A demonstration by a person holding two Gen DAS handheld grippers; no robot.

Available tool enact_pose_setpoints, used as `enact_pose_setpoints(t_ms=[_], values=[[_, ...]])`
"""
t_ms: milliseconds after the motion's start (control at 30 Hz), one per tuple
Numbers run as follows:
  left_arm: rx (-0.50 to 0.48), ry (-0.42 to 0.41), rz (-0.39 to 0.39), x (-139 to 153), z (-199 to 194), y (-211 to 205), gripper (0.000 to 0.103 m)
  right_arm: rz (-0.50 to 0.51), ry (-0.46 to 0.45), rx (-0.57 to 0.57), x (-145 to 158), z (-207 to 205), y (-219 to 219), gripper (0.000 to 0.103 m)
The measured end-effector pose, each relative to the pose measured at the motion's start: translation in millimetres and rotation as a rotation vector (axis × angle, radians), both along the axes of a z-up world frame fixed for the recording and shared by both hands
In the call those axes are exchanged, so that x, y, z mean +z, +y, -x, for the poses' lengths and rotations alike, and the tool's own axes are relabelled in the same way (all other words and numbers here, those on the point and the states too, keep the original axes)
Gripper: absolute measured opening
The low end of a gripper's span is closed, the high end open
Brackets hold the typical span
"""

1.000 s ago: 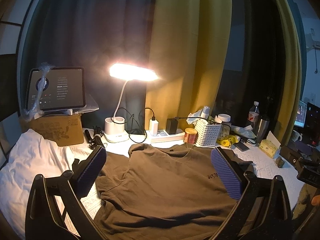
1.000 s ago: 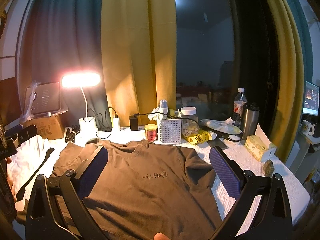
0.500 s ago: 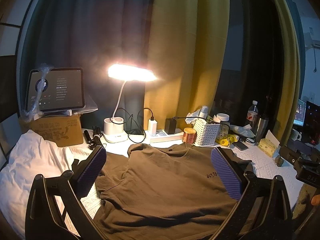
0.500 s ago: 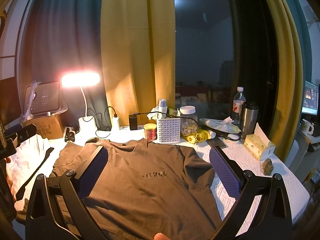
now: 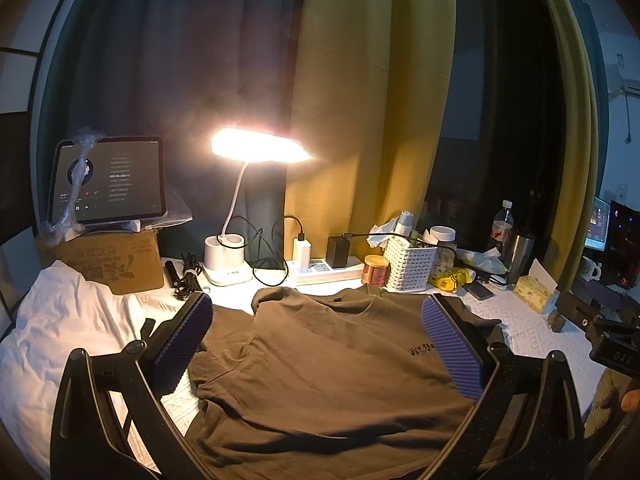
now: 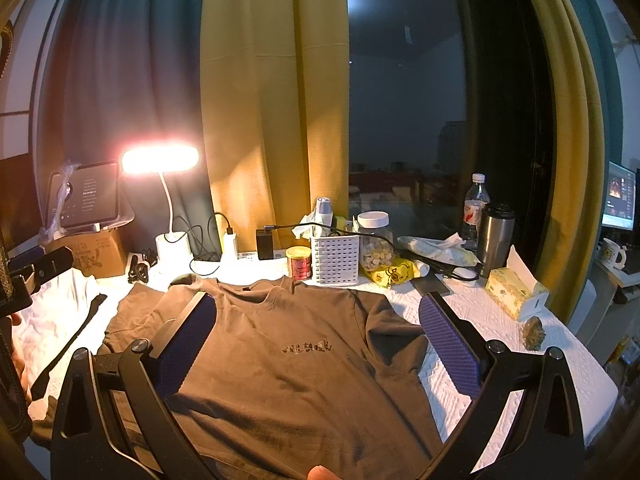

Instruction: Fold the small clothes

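A white textured cover [image 6: 492, 364] is spread over the work surface, which stands against dark teal and mustard-yellow curtains [image 6: 276, 112] and a dark window. At the far left a tablet [image 5: 108, 180] leans on a cardboard box [image 5: 116, 260], with rumpled white cloth [image 5: 52, 340] in front of it. A lit desk lamp [image 5: 256, 150] on a curved white neck glows near a white power strip [image 5: 320, 272] with chargers plugged in. Further right along the far edge stand a small round tin [image 6: 299, 262], a white perforated basket [image 6: 335, 258], a lidded jar [image 6: 374, 242], a clear plastic bottle [image 6: 475, 204], a steel tumbler [image 6: 496, 238] and a yellow tissue box [image 6: 512, 294].

The brown T-shirt [image 6: 288, 360] lies flat in the middle of the cover, front up, collar toward the far edge, a small dark printed motif on the chest. Its fabric is soft and matte with shallow creases; the right sleeve is folded in against the body, and the left sleeve lies bunched and wrinkled.

The left gripper [image 5: 318, 342] hangs above the shirt's left half with its jaws spread wide, ribbed purple pads [image 5: 184, 344] on black frames, holding nothing. The right gripper [image 6: 318, 342] hangs above the chest area, likewise fully spread and empty, its pads [image 6: 450, 346] clear of the cloth.
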State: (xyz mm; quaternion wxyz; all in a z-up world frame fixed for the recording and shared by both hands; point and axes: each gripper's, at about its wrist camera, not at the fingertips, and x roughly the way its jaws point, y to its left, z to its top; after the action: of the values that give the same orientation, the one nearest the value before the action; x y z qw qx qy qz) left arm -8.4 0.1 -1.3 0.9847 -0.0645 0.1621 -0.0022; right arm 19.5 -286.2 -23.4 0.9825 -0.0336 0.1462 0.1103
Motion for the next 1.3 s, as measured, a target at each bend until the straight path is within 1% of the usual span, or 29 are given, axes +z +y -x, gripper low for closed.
enact_pose_setpoints(t_ms=[267,367,567,700,800,933,1000,1133,1233,1300], values=[[-0.001,0.001,0.000,0,0,0,0.103,0.001,0.003,0.000,-1,-2,3,0.103],[-0.001,0.010,-0.002,0,-3,-2,0.103,-0.001,0.009,0.000,-7,-2,-5,0.103],[0.001,0.041,-0.005,-3,-20,-4,0.103,0.002,0.031,-0.005,-13,-9,-12,0.103],[-0.009,0.078,0.004,-11,-35,-4,0.103,0.014,0.059,-0.022,-11,-31,-11,0.103],[-0.017,0.111,0.019,-18,-49,-2,0.103,0.021,0.088,-0.044,-16,-48,-18,0.103],[-0.016,0.143,0.002,-28,-67,-6,0.103,0.031,0.137,-0.068,-26,-74,-30,0.103],[-0.012,0.162,-0.001,-33,-76,-8,0.103,0.035,0.161,-0.075,-31,-86,-39,0.103],[0.000,0.199,-0.015,-42,-93,-11,0.103,0.007,0.223,-0.090,-44,-117,-63,0.102],[0.003,0.229,-0.022,-48,-107,-11,0.103,-0.009,0.271,-0.099,-54,-142,-82,0.099],[0.007,0.247,-0.023,-52,-116,-11,0.103,-0.021,0.305,-0.106,-62,-161,-95,0.095]])
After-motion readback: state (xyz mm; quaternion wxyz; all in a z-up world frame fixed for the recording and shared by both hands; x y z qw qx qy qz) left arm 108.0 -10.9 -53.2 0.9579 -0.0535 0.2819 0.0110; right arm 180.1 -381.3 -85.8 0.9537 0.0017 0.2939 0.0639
